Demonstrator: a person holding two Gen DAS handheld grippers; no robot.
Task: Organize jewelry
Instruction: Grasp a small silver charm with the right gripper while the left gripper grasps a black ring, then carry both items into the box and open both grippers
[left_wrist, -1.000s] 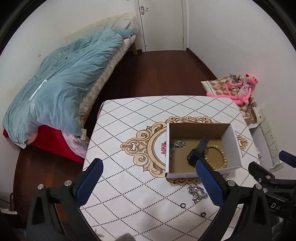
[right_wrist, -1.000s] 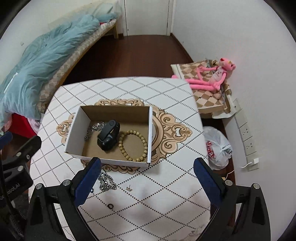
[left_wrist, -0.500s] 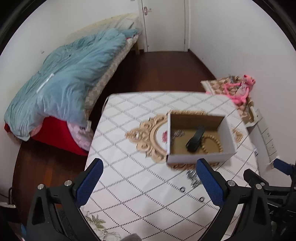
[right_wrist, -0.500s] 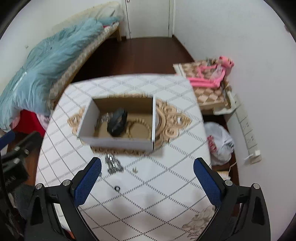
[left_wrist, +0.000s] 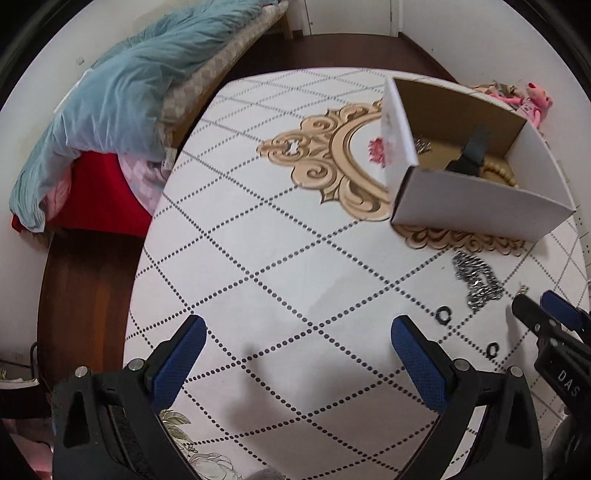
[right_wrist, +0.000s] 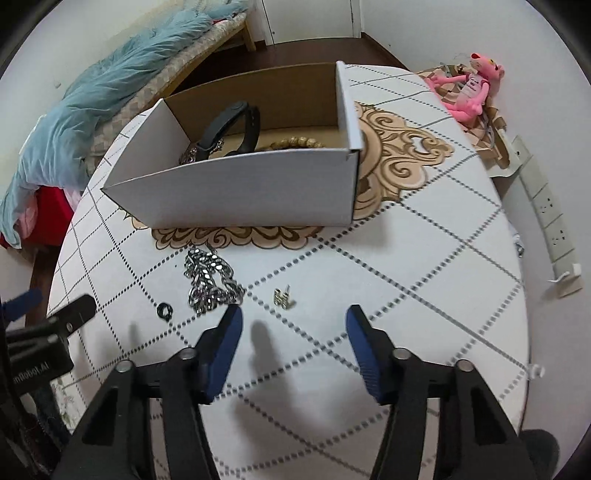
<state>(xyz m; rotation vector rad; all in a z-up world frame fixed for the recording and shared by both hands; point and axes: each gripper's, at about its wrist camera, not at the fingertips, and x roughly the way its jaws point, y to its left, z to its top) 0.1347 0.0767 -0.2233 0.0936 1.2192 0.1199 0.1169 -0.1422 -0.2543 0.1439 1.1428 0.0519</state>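
A white cardboard box (right_wrist: 240, 192) (left_wrist: 476, 206) stands on the patterned table and holds a black wristband (right_wrist: 229, 129), a wooden bead bracelet (right_wrist: 295, 142) and a silver chain. In front of it lie a silver chain heap (right_wrist: 208, 280) (left_wrist: 476, 280), a small earring (right_wrist: 283, 296) and black rings (right_wrist: 164, 309) (left_wrist: 444, 314). My right gripper (right_wrist: 293, 314) is open, low over the table, just short of the earring. My left gripper (left_wrist: 295, 332) is open and empty over bare table, left of the rings.
The round table (left_wrist: 258, 221) has a white diamond-patterned cloth. A bed with a blue duvet (left_wrist: 110, 92) is at the left. A pink plush toy (right_wrist: 469, 88) and a wall socket strip (right_wrist: 546, 206) are at the right.
Both grippers have come down close to the table and forward. The right gripper's jaws are narrower than before. The box and loose jewelry lie where they did.
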